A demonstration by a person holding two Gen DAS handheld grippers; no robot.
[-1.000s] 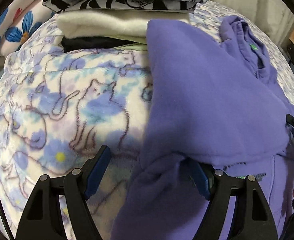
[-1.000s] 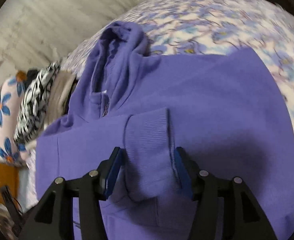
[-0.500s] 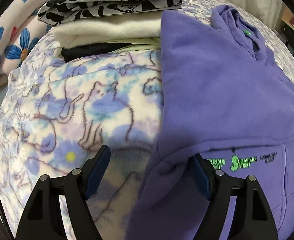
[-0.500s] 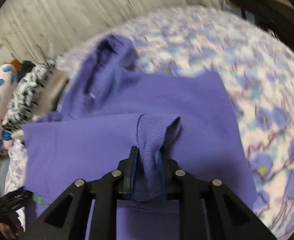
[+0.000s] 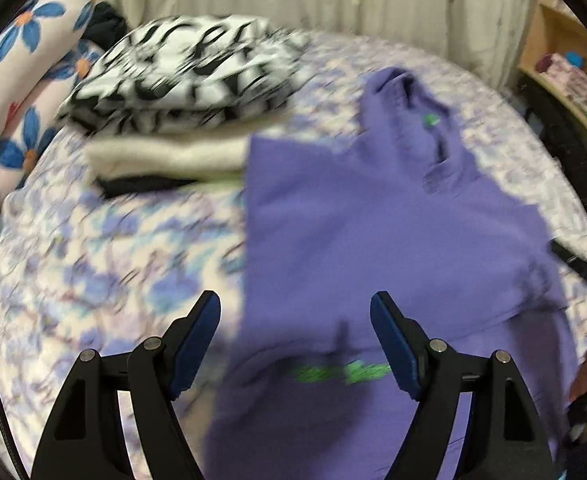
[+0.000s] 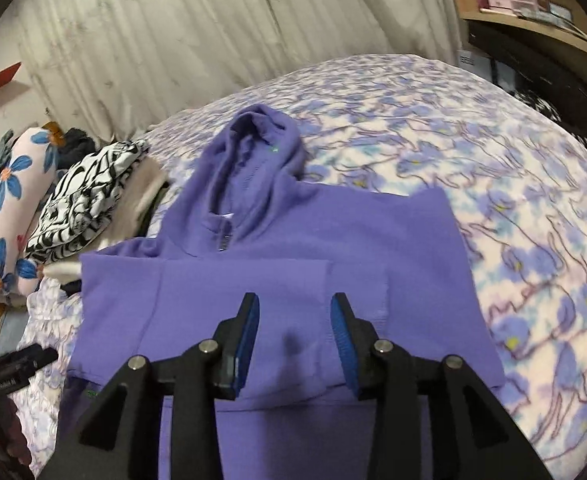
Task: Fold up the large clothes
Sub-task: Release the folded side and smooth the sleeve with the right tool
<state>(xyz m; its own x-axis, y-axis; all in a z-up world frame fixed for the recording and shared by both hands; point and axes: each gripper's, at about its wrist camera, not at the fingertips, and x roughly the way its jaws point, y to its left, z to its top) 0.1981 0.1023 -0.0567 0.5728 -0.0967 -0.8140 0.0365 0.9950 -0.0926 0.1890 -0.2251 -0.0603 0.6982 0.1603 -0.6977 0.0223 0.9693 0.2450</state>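
A purple hoodie [image 6: 293, 248] lies flat on the bed, hood pointing away, both sleeves folded across its chest. In the left wrist view the hoodie [image 5: 393, 232] fills the right half, blurred, with green lettering near its lower part. My left gripper [image 5: 295, 340] is open and empty, raised over the hoodie's left edge. My right gripper [image 6: 295, 336] is open and empty, just above the folded sleeve cuff [image 6: 357, 288].
A stack of folded clothes [image 5: 181, 112] with a black-and-white piece on top sits at the hoodie's far left, also in the right wrist view [image 6: 93, 196]. A flowered pillow [image 5: 17, 92] lies beyond. The floral blanket [image 6: 513, 184] covers the bed. A shelf [image 6: 533, 8] stands right.
My right gripper opened and let go of the sleeve cuff, which now lies flat on the hoodie. Both grippers have lifted and pulled back from the garment.
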